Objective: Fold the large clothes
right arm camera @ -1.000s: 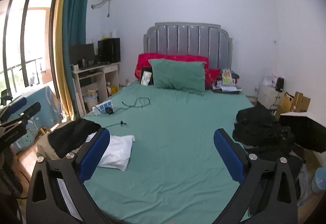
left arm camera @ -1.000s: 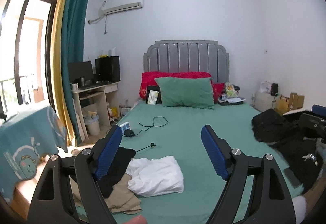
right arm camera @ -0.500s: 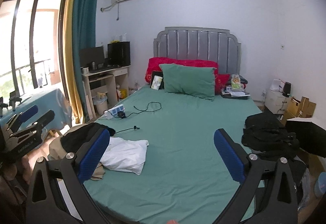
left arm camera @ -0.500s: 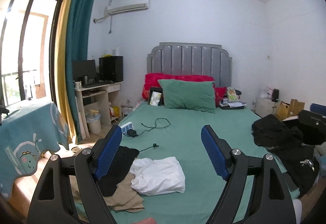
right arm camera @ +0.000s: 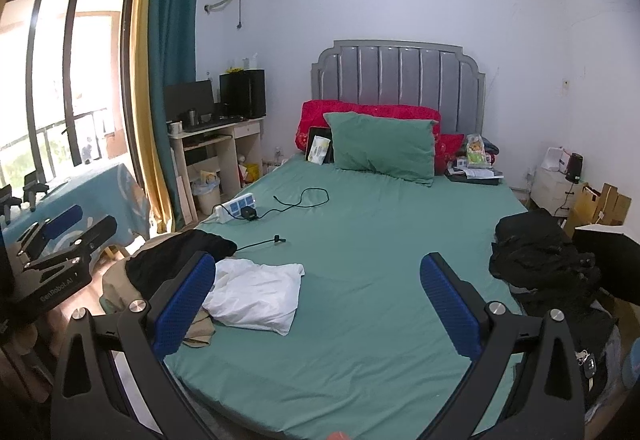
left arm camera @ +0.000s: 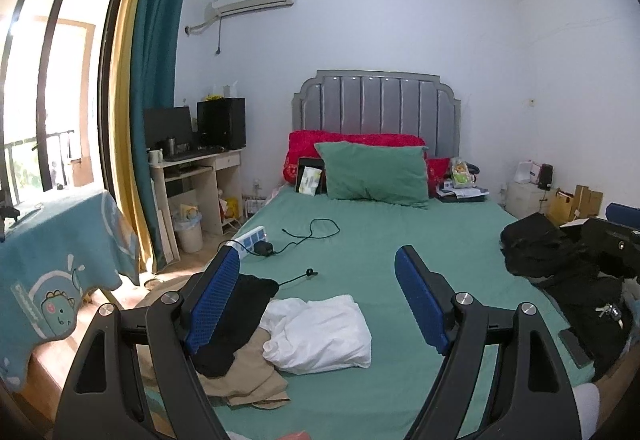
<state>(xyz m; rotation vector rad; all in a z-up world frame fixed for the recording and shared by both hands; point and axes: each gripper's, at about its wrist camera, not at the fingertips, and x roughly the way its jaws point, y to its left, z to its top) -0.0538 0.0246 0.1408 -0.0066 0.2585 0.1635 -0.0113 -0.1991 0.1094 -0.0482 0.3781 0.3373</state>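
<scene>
Left wrist view: I hold the left gripper (left arm camera: 316,288) raised over the foot of the bed (left arm camera: 400,240), its blue-padded tongs standing wide apart with nothing between them. Over the last second this camera has tipped upward, so more ceiling and wall show; the clothes have kept their places, which I judge means I am only positioning and no cloth is in hand. The white garment (left arm camera: 320,332) lies bunched near the bed's left front corner, beside a black garment (left arm camera: 236,308) that overlaps a tan garment (left arm camera: 248,376); a black clothes heap (left arm camera: 560,264) sits at the right edge. Whether these piles are folded work or work waiting I cannot settle. A small bin (left arm camera: 188,232) by the desk (left arm camera: 200,168) holds something I cannot identify. Right wrist view: the right gripper (right arm camera: 316,300) hangs likewise, tongs apart and empty, its view also lifted and drawn slightly toward the bed. The white garment (right arm camera: 256,292) lies just beyond the left pad, the black heap (right arm camera: 540,256) to the right. Cardboard boxes (right arm camera: 604,204) stand by the wall, contents hidden.
</scene>
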